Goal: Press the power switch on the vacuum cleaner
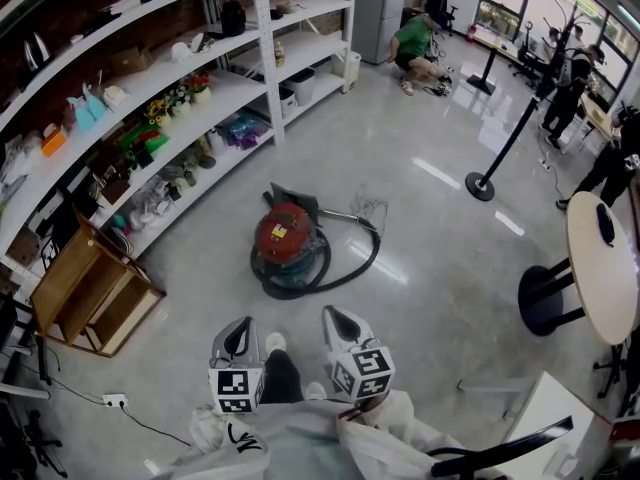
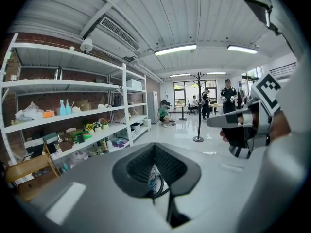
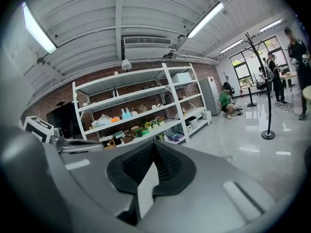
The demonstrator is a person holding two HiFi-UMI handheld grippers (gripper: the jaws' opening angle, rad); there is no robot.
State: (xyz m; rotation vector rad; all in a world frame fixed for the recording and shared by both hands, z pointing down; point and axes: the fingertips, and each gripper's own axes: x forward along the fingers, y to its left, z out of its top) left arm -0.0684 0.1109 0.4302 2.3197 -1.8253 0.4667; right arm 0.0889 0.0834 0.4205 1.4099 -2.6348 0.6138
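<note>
The red canister vacuum cleaner (image 1: 288,240) stands on the polished floor ahead of me, its black hose (image 1: 352,264) looping round its right side. Both grippers are held low and close to my body, well short of the vacuum. My left gripper (image 1: 240,325) and right gripper (image 1: 336,315) point toward it side by side, jaws shut and holding nothing. In the left gripper view the shut left gripper (image 2: 154,147) leaves a small gap, through which a bit of hose (image 2: 158,183) shows. The right gripper (image 3: 154,145) is shut too. I cannot make out the power switch.
White shelving (image 1: 150,93) full of small items runs along the left, with a wooden crate (image 1: 88,290) at its foot. A stanchion base (image 1: 480,186) and a round table (image 1: 598,266) stand at the right. A person (image 1: 414,46) crouches far back. A power strip (image 1: 114,400) lies at the lower left.
</note>
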